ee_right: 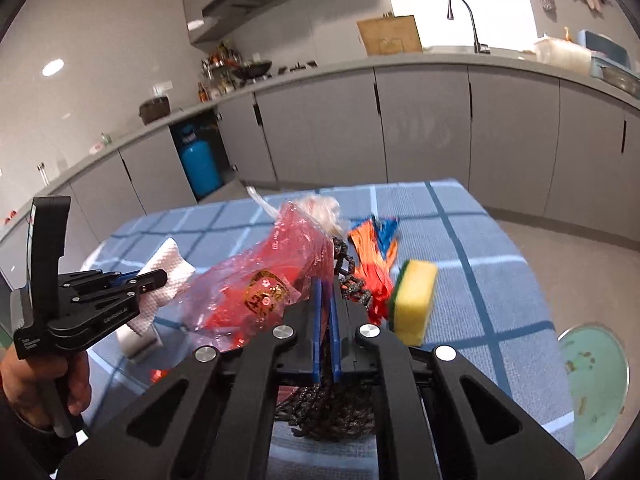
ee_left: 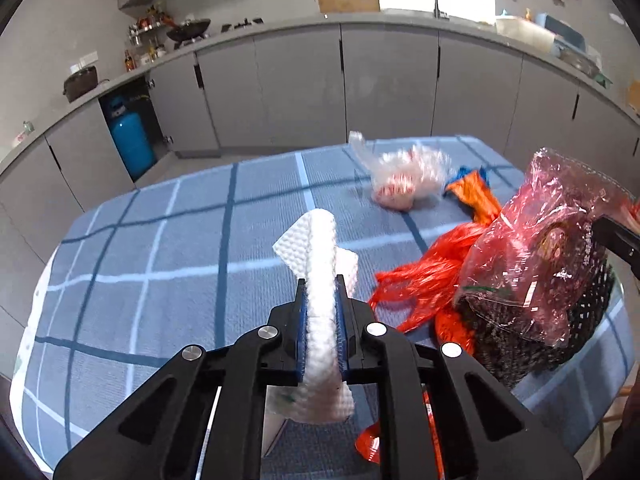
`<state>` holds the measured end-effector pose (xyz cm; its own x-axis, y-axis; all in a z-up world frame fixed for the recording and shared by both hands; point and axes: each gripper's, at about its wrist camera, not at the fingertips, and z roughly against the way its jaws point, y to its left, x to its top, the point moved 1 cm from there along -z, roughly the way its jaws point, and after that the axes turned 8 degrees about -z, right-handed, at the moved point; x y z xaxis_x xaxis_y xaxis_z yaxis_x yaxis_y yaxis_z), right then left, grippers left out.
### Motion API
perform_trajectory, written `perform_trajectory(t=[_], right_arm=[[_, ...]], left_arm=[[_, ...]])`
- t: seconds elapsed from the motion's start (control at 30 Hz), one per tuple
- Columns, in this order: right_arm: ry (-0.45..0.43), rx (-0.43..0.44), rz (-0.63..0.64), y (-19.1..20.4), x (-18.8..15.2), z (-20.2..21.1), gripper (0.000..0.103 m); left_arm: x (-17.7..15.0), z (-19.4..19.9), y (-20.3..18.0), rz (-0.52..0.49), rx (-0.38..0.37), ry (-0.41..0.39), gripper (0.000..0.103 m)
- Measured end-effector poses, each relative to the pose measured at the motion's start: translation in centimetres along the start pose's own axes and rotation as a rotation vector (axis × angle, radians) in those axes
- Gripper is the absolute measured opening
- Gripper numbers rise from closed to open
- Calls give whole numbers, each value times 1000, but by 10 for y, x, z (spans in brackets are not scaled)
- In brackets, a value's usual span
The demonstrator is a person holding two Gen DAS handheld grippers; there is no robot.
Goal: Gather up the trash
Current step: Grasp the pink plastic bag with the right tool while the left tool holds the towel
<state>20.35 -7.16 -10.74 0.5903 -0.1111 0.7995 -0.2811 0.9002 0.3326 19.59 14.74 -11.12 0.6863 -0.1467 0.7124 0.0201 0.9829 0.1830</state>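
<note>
My left gripper (ee_left: 322,280) is shut on a white paper towel (ee_left: 320,248) and holds it above the blue checked table (ee_left: 160,248); it also shows in the right wrist view (ee_right: 154,278). My right gripper (ee_right: 326,284) is shut on the rim of a black woven basket (ee_right: 352,284), which holds a pink plastic bag (ee_right: 260,280). The basket (ee_left: 520,344) and pink bag (ee_left: 560,232) sit at the right in the left wrist view. An orange plastic bag (ee_left: 424,284), a clear crumpled bag (ee_left: 404,180) and an orange-blue wrapper (ee_left: 472,192) lie on the table.
A yellow-green sponge (ee_right: 414,300) lies on the table right of the basket. A green round lid or bin (ee_right: 592,364) is on the floor at the right. Grey kitchen cabinets (ee_left: 360,88) and a blue gas cylinder (ee_left: 130,140) stand behind the table.
</note>
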Motion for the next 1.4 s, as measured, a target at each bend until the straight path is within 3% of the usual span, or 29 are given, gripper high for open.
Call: perform_trajectory(t=[0.17,0.4,0.67,0.9,1.17,1.4], right_arm=[[-10,39,-26,-1,6,11,6],[63,26,-43,-12,-5,0,8],[22,91,-62,-12,3,17,8],[-12,129,-47,-3,11,30,7],[-55,114,-19,0,20,46,6],[-107,81,-10,-7,32,66,6]], left_arm=[[8,17,3,11,-3,-35,13],[13,29,7,20,17,-53,13],[22,48,18,68,0,-98,13],[27,55,32,94,43,-123,13],[25,52,15,57,23,-112,13],[43,60,-25,-14,-59,-160,13]])
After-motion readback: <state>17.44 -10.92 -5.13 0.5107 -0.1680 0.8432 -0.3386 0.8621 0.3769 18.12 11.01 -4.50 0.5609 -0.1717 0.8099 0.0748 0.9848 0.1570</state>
